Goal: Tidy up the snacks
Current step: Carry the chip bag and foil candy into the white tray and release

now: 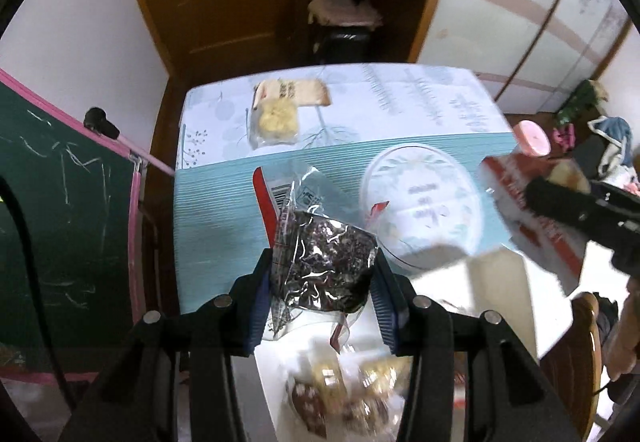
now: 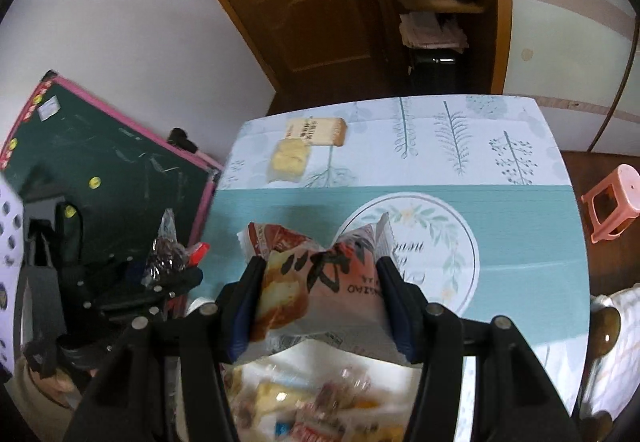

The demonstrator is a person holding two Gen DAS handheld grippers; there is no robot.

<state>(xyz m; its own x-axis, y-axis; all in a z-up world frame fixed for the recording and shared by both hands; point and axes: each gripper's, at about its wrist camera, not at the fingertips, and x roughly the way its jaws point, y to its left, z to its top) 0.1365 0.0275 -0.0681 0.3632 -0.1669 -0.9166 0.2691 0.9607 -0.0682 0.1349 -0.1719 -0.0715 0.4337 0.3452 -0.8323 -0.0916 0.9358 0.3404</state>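
Observation:
My left gripper [image 1: 322, 278] is shut on a clear packet of dark snack [image 1: 320, 266], held above the near table edge; it also shows in the right wrist view [image 2: 168, 262]. My right gripper [image 2: 320, 302] is shut on a red and white bread packet [image 2: 320, 282], also held up; it shows at the right of the left wrist view [image 1: 532, 210]. Below both grippers is a white box of several mixed snacks [image 1: 348, 394], seen blurred in the right wrist view [image 2: 320, 406]. Two packets lie at the far left of the table: a yellow cake packet [image 1: 276, 118] and a tan bread packet [image 1: 300, 92].
The table has a leaf-print and teal cloth [image 2: 460, 170]. A green chalkboard with a pink frame [image 1: 60, 202] leans at the left. A pink stool [image 2: 612, 202] stands at the right. A wooden door [image 2: 312, 2] and shelves are behind the table.

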